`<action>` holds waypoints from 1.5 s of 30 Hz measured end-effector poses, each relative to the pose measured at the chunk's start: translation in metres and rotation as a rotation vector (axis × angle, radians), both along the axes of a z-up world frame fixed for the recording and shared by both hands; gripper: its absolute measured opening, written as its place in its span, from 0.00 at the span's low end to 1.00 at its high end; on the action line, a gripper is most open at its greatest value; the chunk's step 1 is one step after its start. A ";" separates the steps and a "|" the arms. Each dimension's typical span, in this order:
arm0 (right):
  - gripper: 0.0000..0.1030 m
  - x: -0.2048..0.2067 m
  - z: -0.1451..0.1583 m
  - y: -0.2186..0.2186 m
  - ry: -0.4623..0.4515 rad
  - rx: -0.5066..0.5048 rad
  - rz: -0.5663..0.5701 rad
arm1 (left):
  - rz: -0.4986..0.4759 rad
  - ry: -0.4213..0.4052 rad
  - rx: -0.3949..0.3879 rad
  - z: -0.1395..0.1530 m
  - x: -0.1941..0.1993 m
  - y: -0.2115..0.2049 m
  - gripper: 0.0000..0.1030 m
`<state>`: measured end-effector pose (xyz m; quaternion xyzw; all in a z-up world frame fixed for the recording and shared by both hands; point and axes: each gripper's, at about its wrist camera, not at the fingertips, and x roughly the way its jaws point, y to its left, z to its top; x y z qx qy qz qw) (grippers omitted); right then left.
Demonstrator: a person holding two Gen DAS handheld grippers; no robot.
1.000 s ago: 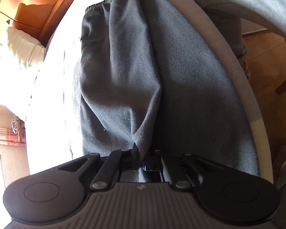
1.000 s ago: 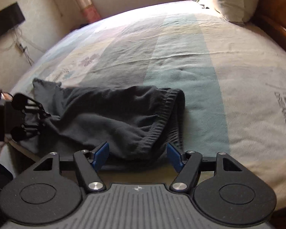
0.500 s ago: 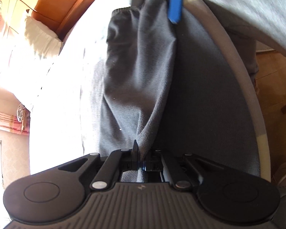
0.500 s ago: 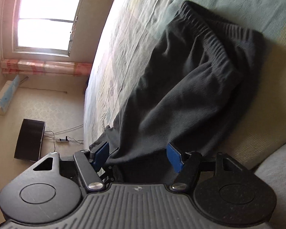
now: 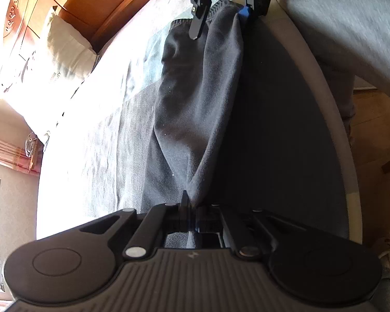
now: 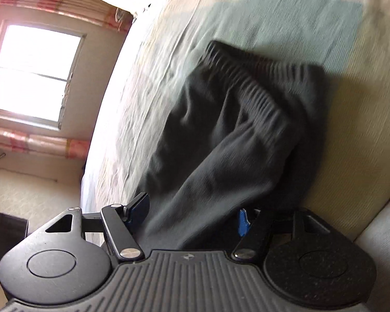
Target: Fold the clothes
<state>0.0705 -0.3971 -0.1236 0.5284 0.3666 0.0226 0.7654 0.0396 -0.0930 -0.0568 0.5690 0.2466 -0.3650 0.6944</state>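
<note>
Left wrist view
- Dark grey trousers (image 5: 195,98): laid lengthwise on the bed, running from 6 o'clock up to 12 o'clock, elastic waistband at the far end; one fold of the cloth rises as a ridge toward the camera
- Left gripper (image 5: 188,208): at 6 o'clock, jaws pressed together on the near end of the trousers, cloth pinched between the black fingers
- Right gripper (image 5: 221,13): at 12 o'clock, at the waistband end, one black finger and one blue pad visible either side of the cloth; jaws apart
- Bedspread (image 5: 96,135): pale, brightly sunlit, at 9 o'clock of the trousers
- Pillow (image 5: 62,49): cream, at 10 o'clock, against a wooden headboard (image 5: 91,7)
- Person's leg (image 5: 351,31) in grey cloth: at 1 to 2 o'clock, beyond the bed edge; fingertips just show at the top rim
- Wooden floor (image 5: 374,135): at 3 o'clock

Right wrist view (motion-blurred)
- Trousers (image 6: 234,135): ribbed waistband at 12 to 1 o'clock, body of the cloth running down to 6 o'clock between the fingers
- Right gripper (image 6: 192,218): blue-padded fingers spread wide, one each side of the cloth, not closed on it
- Bedspread (image 6: 286,20): cream with a pale green band at 12 o'clock
- Window (image 6: 36,75): bright, at 9 to 10 o'clock, with pink checked curtains (image 6: 39,140)
</note>
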 end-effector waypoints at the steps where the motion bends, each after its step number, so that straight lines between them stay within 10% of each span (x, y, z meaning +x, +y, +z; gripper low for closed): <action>1: 0.67 0.000 0.000 -0.003 -0.001 -0.011 -0.017 | 0.002 0.005 0.000 -0.002 0.001 0.001 0.03; 3: 0.61 -0.001 -0.001 -0.010 -0.004 -0.032 -0.052 | -0.001 0.013 0.009 -0.007 0.000 0.000 0.03; 8: 0.07 0.005 -0.002 -0.007 0.007 -0.189 -0.023 | -0.023 0.039 0.074 -0.025 -0.012 -0.005 0.02; 24: 0.04 0.069 0.072 -0.049 -0.172 -0.393 0.123 | -0.005 -0.018 0.083 0.024 0.002 -0.013 0.01; 38: 0.04 0.020 0.008 -0.079 0.011 -0.369 0.233 | -0.168 0.143 0.120 0.001 -0.052 -0.027 0.01; 45: 0.08 0.001 0.013 -0.085 0.007 -0.363 0.205 | -0.025 0.255 -0.004 0.009 -0.046 -0.008 0.12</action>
